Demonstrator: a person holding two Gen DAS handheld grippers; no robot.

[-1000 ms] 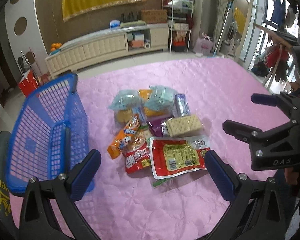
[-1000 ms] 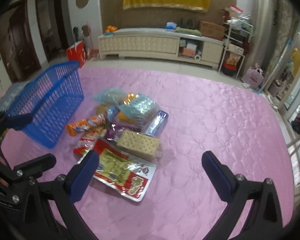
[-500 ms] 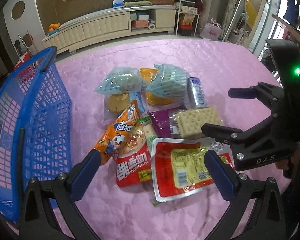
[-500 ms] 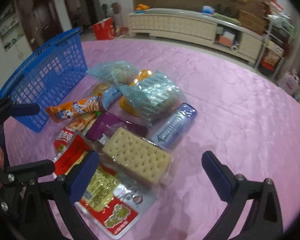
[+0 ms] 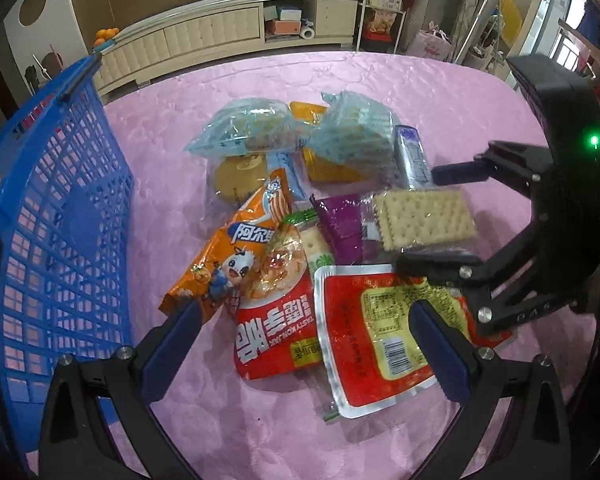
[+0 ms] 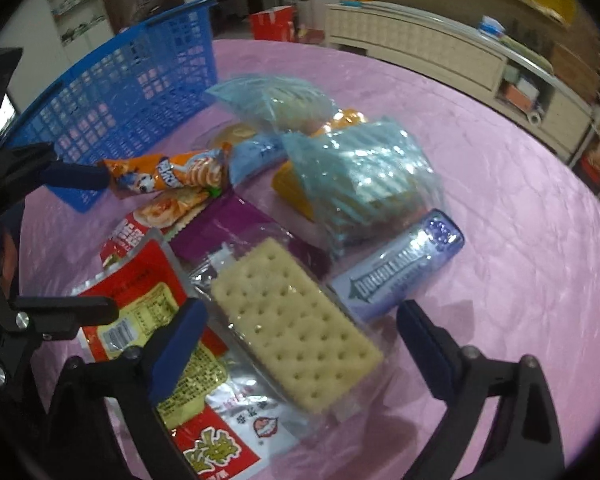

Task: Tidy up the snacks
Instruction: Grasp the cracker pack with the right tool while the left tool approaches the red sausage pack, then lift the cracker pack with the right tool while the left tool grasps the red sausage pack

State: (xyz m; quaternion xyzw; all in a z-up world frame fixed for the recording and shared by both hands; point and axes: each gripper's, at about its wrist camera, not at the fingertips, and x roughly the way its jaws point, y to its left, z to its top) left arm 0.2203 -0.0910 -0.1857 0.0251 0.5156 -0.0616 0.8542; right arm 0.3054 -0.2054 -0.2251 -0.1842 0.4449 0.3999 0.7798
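A pile of snack packets lies on the pink cloth beside a blue basket [image 5: 52, 208] [image 6: 132, 92]. My left gripper [image 5: 304, 320] is open low over the near side of the pile. A red konjac packet [image 5: 276, 320] and a red-and-yellow packet [image 5: 380, 340] lie between its fingers, untouched. My right gripper [image 6: 300, 316] [image 5: 424, 218] straddles a clear-wrapped cracker pack [image 6: 296, 328] [image 5: 424, 216]. Its jaws are closing, with gaps still showing on both sides of the pack. An orange packet [image 5: 236, 248] lies towards the basket.
Further back in the pile are two pale blue bags [image 6: 360, 176], a purple packet [image 6: 236, 228] and a blue bar [image 6: 404, 268]. The basket stands at the pile's left. Bare pink cloth [image 6: 520, 220] spreads to the right. A cream sideboard [image 5: 220, 36] stands beyond the table.
Both grippers have come down and closer to the pile. The right one has rolled and now brackets the cracker pack, its jaws slightly narrower. No packet has moved.
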